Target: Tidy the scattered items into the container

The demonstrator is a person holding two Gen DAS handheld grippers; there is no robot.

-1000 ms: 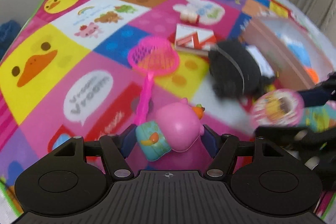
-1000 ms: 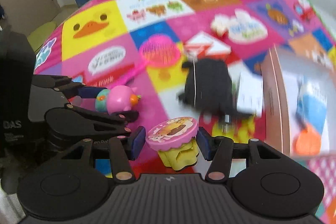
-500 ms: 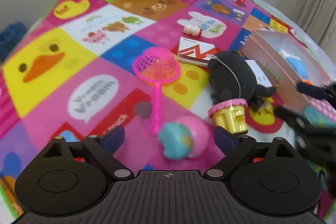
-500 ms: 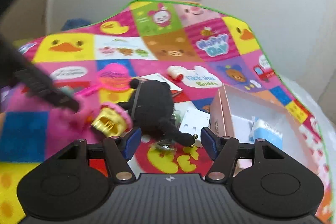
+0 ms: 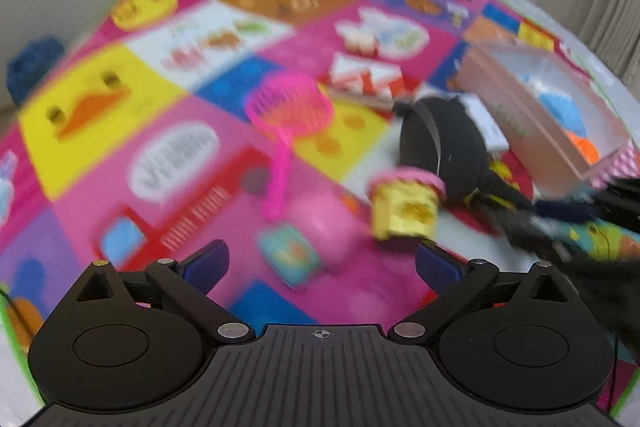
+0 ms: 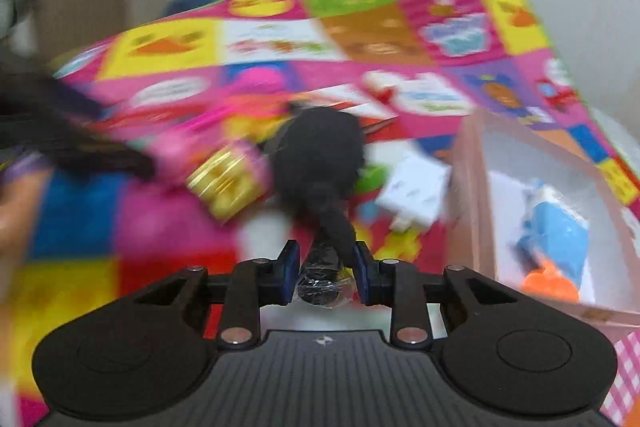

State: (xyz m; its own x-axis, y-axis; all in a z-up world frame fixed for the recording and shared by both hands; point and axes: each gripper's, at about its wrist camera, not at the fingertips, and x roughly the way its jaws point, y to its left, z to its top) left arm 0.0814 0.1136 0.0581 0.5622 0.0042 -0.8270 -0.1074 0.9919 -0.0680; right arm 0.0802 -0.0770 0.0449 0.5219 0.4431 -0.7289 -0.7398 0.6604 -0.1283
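Observation:
My right gripper (image 6: 326, 267) is shut on a limb of the black plush toy (image 6: 320, 155), which lies on the play mat. My left gripper (image 5: 320, 259) is open and empty above the pink pig toy (image 5: 316, 227). A yellow toy cupcake with a pink top (image 5: 404, 207) lies on its side between the pig and the plush; it also shows in the right wrist view (image 6: 228, 183). The pink box (image 6: 476, 195) stands at the right and holds a blue item (image 6: 560, 227) and an orange item (image 6: 552, 283). Both views are motion-blurred.
A pink toy net (image 5: 288, 115), a red-and-white card box (image 5: 364, 79) and a small white bottle (image 5: 360, 41) lie farther back on the mat. A white box (image 6: 416, 187) lies beside the pink box. The right gripper's arm (image 5: 568, 223) reaches in at the left view's right edge.
Both grippers let go of their toys: the pig and the cupcake now lie on the mat. My right gripper moved to the black plush and shut on its limb. My left gripper opened wide.

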